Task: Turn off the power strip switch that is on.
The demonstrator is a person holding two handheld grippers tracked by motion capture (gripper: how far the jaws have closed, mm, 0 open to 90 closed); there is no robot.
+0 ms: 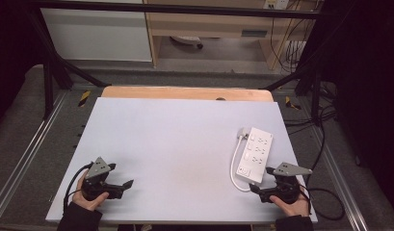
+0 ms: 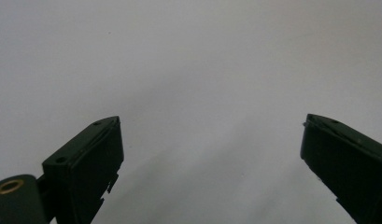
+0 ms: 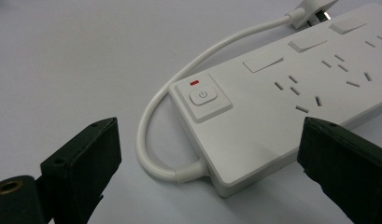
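Centrally, wide open room is left on the pale worktop [image 1: 175, 144], bounded by a wooden strip at the far edge and a black frame around it. Carpeted floor and light wood furniture are seen beyond. The white power strip [image 1: 255, 154] is laid near the right edge, its looped cable [image 1: 233, 166] on its left. The right gripper [image 1: 256, 190] is held at the near right corner, jaws wide apart, nothing gripped, just short of the strip's switch end. The left gripper [image 1: 129, 184] is kept at the near left corner, jaws wide and empty.

No words or numbers can be read; the power strip [image 3: 291, 107] bears a power symbol on its button [image 3: 203, 95].
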